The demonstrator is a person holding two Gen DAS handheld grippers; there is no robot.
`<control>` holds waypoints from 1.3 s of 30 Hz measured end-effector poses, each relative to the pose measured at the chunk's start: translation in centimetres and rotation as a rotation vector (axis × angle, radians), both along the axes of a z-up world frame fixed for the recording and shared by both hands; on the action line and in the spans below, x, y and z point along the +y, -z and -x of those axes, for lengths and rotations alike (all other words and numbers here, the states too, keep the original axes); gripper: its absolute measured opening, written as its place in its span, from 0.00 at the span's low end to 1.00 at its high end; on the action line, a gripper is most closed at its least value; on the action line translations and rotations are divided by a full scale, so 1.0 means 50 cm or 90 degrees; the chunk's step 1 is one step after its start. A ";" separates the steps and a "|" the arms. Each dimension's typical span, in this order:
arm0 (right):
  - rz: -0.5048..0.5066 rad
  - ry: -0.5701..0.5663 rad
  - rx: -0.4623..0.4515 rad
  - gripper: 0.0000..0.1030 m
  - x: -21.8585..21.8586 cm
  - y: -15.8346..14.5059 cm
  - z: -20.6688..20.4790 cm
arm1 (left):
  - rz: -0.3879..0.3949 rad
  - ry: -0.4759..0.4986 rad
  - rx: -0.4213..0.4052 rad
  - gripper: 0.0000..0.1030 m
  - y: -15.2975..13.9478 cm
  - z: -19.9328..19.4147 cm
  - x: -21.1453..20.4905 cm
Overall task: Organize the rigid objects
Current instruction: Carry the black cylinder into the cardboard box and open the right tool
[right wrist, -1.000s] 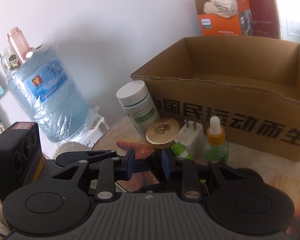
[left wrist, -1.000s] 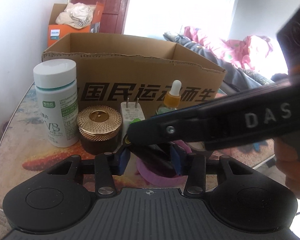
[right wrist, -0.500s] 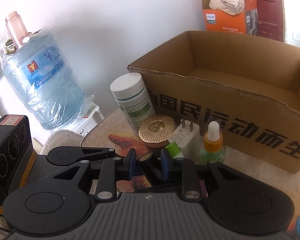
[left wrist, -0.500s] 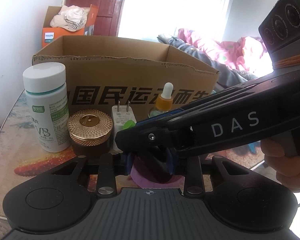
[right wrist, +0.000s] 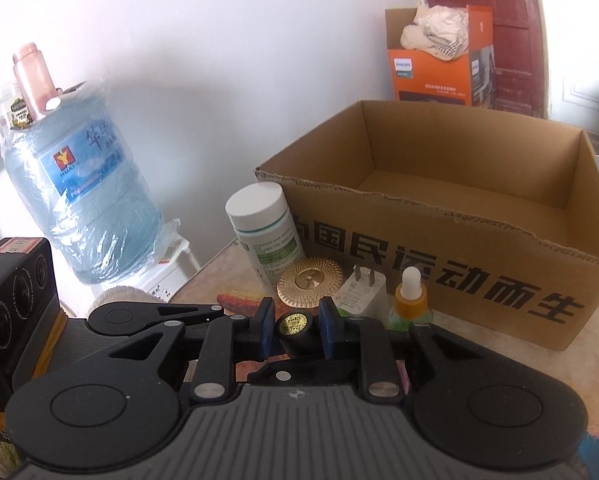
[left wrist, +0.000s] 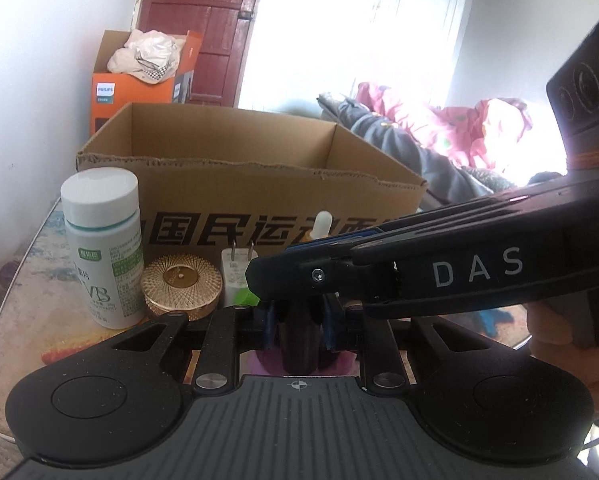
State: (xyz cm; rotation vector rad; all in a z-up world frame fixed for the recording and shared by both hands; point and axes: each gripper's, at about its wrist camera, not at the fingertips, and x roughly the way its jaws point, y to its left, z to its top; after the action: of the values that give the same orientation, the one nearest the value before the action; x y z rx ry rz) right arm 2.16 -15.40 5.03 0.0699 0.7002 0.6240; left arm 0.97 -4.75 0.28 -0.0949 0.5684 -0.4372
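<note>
Both grippers close on one small dark bottle [right wrist: 295, 334] with a gold sticker on its cap [right wrist: 294, 325]. My left gripper [left wrist: 297, 330] grips its dark body [left wrist: 299, 340], which stands over a purple ring [left wrist: 259, 360]. My right gripper [right wrist: 295, 330] crosses over the left one and clamps the cap end. In front of the open cardboard box [right wrist: 479, 240] stand a white pill bottle [left wrist: 103, 248], a gold-lidded jar [left wrist: 181, 286], a white plug charger [left wrist: 237, 276] and a dropper bottle [right wrist: 410, 300].
A large blue water jug [right wrist: 87, 200] stands left of the table by the wall. An orange carton [left wrist: 139, 80] with cloth sits behind the box. A bed with pink bedding [left wrist: 459, 128] lies to the right. The table edge [left wrist: 3, 300] curves at the left.
Both grippers have risen and tilted, lifting the dark bottle off the table. The box interior shows more now. The right gripper sits higher across the left one.
</note>
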 end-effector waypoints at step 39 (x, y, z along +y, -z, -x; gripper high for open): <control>-0.189 0.116 0.425 0.24 -0.007 0.068 -0.624 | -0.262 -0.046 0.230 0.21 -0.072 -0.533 0.003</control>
State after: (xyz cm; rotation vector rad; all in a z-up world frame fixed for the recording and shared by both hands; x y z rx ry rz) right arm 33.36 -15.74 1.64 0.6333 1.2234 0.5217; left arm 27.63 -4.60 3.90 0.2031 0.9965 -0.2254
